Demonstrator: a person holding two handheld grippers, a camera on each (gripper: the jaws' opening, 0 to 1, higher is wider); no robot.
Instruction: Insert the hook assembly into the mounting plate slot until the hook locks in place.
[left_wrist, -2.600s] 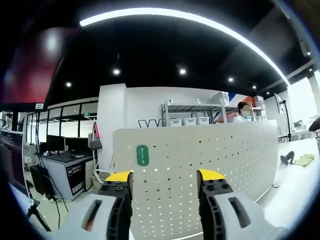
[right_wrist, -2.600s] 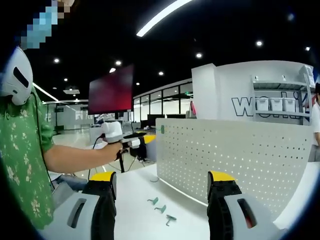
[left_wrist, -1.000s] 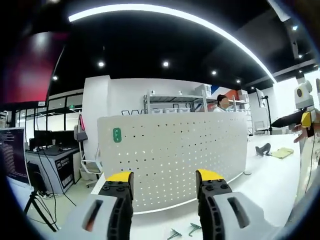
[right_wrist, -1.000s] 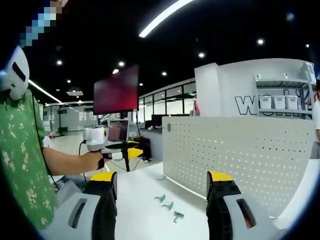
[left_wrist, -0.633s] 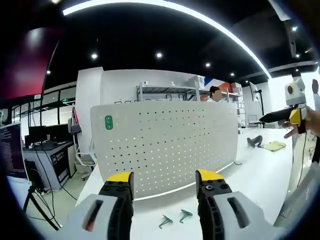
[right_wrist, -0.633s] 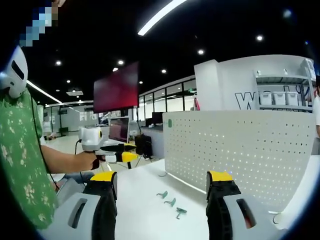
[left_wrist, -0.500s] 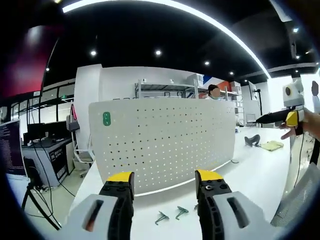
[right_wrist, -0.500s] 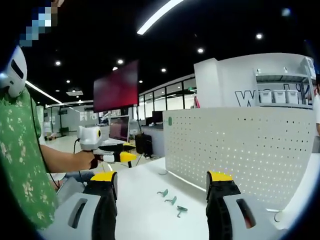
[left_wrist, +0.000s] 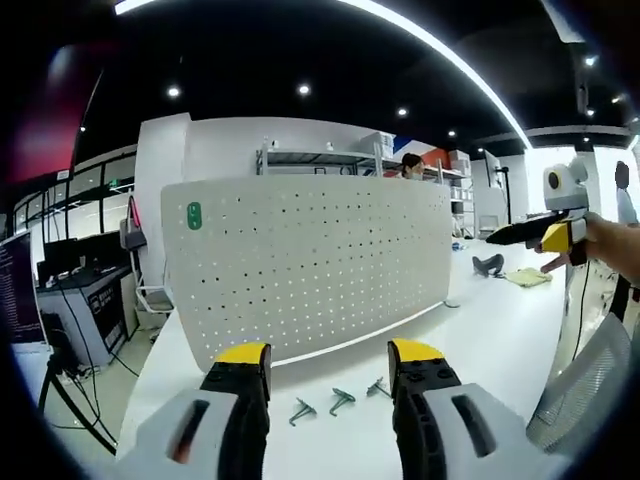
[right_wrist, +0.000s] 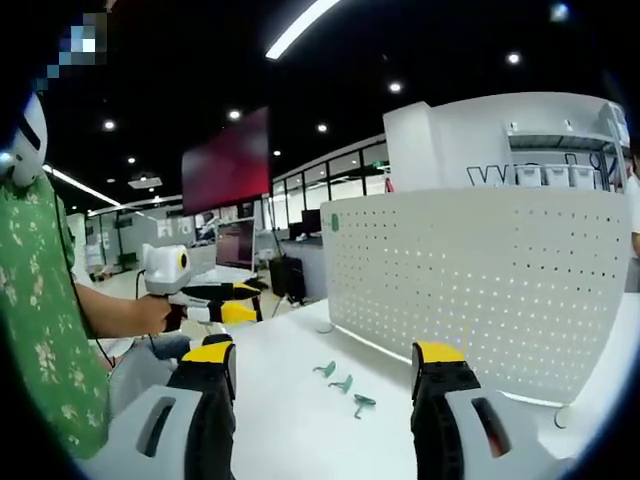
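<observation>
Three small green hooks (left_wrist: 340, 401) lie in a row on the white table (left_wrist: 480, 340), just in front of the big white board with holes (left_wrist: 310, 270). The board stands up at the far side. The hooks look light, hard and thin, so they may slip. I think it is best to pinch one by its flat back part.

The left gripper (left_wrist: 325, 365) is spread wide and holds nothing. The right gripper (right_wrist: 325, 360) is spread wide and empty too.

Compared with before, the left gripper view looks lower now, and the hooks show on the table.
</observation>
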